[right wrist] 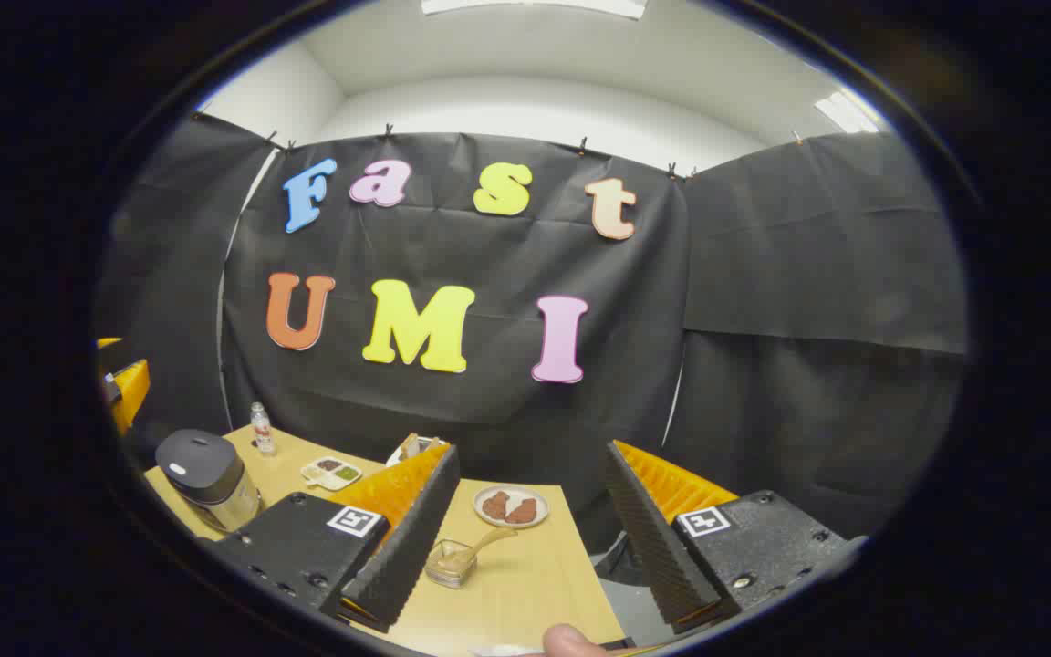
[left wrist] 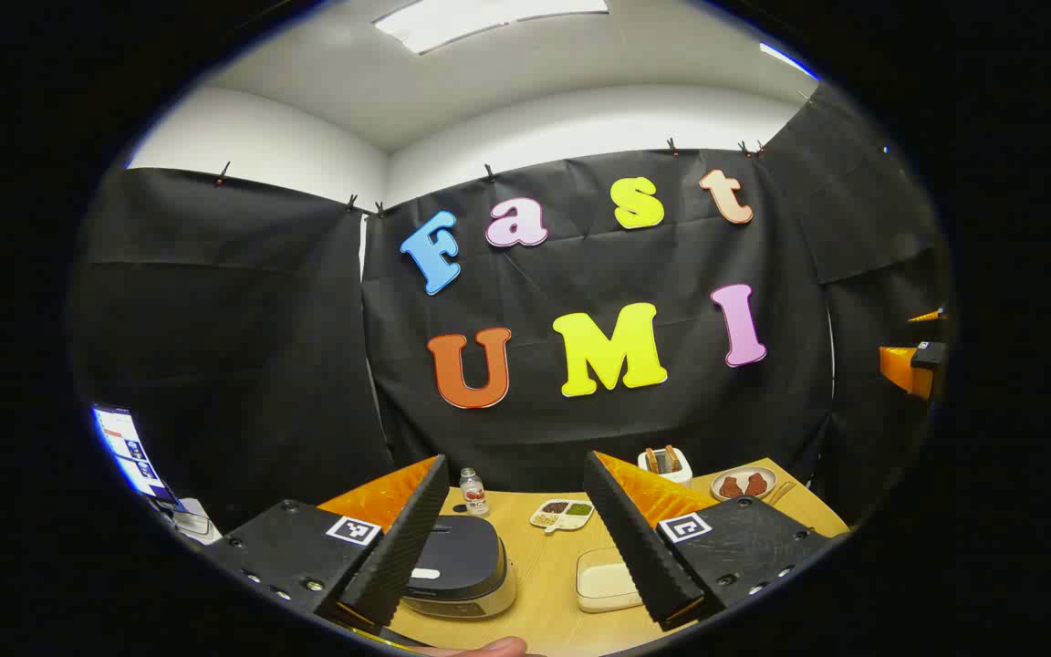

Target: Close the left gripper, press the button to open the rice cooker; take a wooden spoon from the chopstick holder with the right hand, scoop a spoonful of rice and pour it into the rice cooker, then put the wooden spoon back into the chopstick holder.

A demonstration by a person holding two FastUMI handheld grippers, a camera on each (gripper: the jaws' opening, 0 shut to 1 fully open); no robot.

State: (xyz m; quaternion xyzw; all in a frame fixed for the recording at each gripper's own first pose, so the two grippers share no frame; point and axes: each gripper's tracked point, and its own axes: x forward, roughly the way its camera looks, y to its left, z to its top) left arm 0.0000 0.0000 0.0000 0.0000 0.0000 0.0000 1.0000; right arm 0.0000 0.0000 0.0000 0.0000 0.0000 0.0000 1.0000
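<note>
From my remote station I recorded the left gripper (left wrist: 515,538) raised above the wooden table (left wrist: 544,584), jaws spread wide and holding nothing. Directly beyond its fingers sat the rice cooker (left wrist: 457,566), lid down. Just right of it lay a shallow rectangular container of rice (left wrist: 606,580). Farther back stood a divided dish (left wrist: 562,514), a small bottle (left wrist: 473,493), a toaster (left wrist: 664,464) and a plate of brown food (left wrist: 744,484) (contents too small to identify).

The right gripper (right wrist: 530,538) was likewise wide open and empty, held over the table's right portion. Between its fingers I noted a clear container with a wooden spoon (right wrist: 480,546) resting in it (I could not confirm this as the chopstick holder). In the right gripper view the cooker stood at the far left.
</note>
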